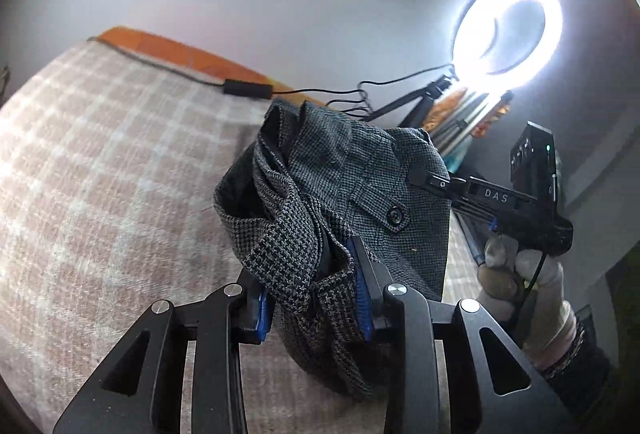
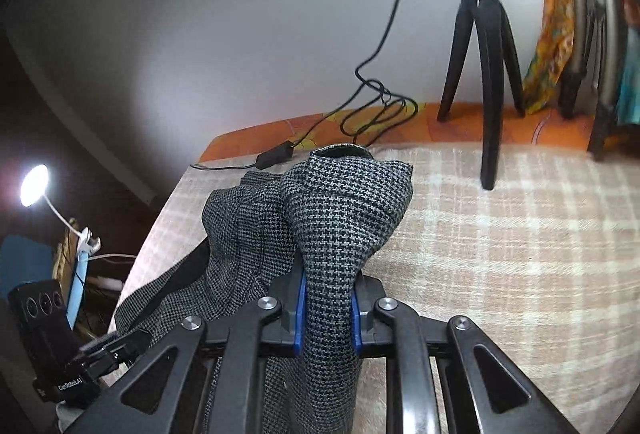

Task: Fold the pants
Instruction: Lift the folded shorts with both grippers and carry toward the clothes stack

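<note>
**Pants held bunched above the bed, pinched by both grippers**

Left wrist view, left to right: a blanket (image 1: pixel 100 162) in a pale pink-and-cream check, with a soft woven nap, covers the bed. Along its far edge run an orange border and a black cable with an inline box (image 1: pixel 247 89). At centre the pants (image 1: pixel 344 194), a grey-and-black houndstooth weave, coarse in texture, hang crumpled in a lump with a buttoned tab (image 1: pixel 394 215) facing the camera. The left gripper (image 1: pixel 316 298) pinches a thick fold of this cloth between its blue pads. Further right, the right gripper (image 1: pixel 424 178) bites the edge of the pants at the far side; a white-gloved hand (image 1: pixel 528 298) holds its handle. A lit ring light (image 1: pixel 508 30) glares above, washing out the wall around it.

Right wrist view, left to right: a small lit lamp (image 2: pixel 35 185) on a bent white neck stands off the bed, unseen from the other camera. Below it the left gripper (image 2: pixel 102 350) meets the lower edge of the cloth. At centre the right gripper (image 2: pixel 326 310) clamps a rolled column of pants (image 2: pixel 340 218) between blue pads, the cloth rising in a rounded peak that hides the blanket behind it. A coiled cable (image 2: pixel 380 110) lies on the orange border. A black tripod (image 2: pixel 486 46) stands on the blanket (image 2: pixel 520 234) to the right; patterned orange fabric (image 2: pixel 550 46) hangs beyond.
</note>
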`<state>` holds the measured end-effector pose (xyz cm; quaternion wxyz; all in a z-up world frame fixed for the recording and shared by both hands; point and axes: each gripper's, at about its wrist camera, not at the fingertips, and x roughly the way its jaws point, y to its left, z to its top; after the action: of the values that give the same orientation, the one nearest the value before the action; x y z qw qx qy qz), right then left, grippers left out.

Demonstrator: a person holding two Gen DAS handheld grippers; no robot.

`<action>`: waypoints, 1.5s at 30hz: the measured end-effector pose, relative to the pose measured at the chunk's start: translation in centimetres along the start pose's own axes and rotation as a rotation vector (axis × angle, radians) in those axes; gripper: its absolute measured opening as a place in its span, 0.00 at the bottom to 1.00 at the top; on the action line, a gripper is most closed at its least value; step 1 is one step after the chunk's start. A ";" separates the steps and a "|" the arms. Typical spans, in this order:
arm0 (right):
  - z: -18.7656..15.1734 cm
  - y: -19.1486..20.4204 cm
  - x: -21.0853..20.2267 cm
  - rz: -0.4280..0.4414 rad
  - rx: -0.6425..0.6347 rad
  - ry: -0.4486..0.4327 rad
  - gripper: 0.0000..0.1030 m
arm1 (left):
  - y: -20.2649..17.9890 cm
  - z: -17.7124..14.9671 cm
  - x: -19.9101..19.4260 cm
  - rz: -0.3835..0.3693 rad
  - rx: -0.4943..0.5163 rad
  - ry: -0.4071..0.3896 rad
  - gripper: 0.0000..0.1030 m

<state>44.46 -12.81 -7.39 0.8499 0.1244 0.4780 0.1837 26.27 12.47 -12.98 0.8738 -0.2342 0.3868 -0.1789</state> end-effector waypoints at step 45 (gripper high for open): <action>8.2 -27.3 -29.6 -0.453 -0.132 -0.259 0.14 | -37.9 -2.0 22.1 -0.405 0.439 0.040 0.30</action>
<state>42.68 -50.47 8.91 0.9297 -0.0187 0.3678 0.0021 33.81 -30.31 -6.47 0.8421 -0.1082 0.3015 -0.4338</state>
